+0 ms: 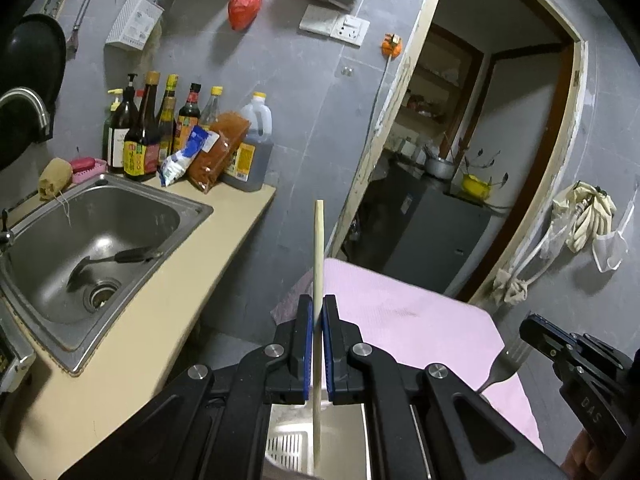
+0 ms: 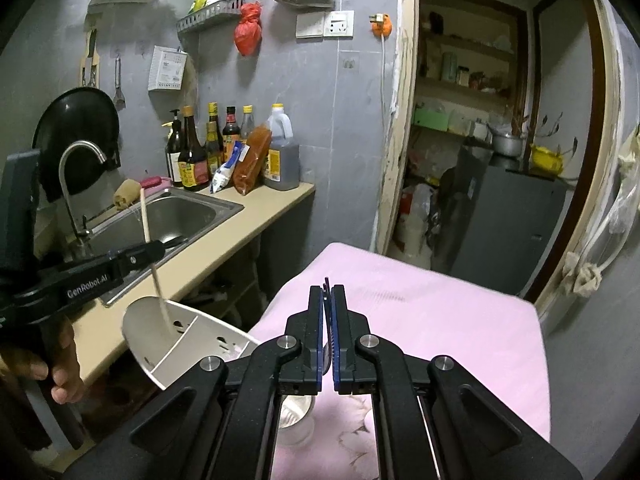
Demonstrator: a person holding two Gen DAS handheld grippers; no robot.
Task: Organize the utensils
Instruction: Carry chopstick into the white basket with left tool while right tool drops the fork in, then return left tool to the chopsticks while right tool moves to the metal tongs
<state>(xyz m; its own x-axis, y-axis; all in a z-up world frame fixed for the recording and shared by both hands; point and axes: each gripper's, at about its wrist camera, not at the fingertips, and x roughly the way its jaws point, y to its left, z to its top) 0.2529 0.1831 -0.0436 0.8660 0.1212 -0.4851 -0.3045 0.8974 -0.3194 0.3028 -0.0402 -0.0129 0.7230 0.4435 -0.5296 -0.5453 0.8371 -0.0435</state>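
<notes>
Chopstick (image 1: 318, 248) is pinched tight by the left gripper (image 1: 319, 312) over the holder (image 2: 188, 340), low in the frame. It could slip sideways and miss. The right gripper (image 2: 328, 304) squeezes a fork (image 1: 505, 362).

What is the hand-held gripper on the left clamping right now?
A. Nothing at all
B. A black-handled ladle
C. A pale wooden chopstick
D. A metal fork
C. The left hand-held gripper is shut on a pale chopstick that stands upright between its blue pads, its lower end hanging over the white utensil holder; the fork is in the right hand-held gripper.
</notes>
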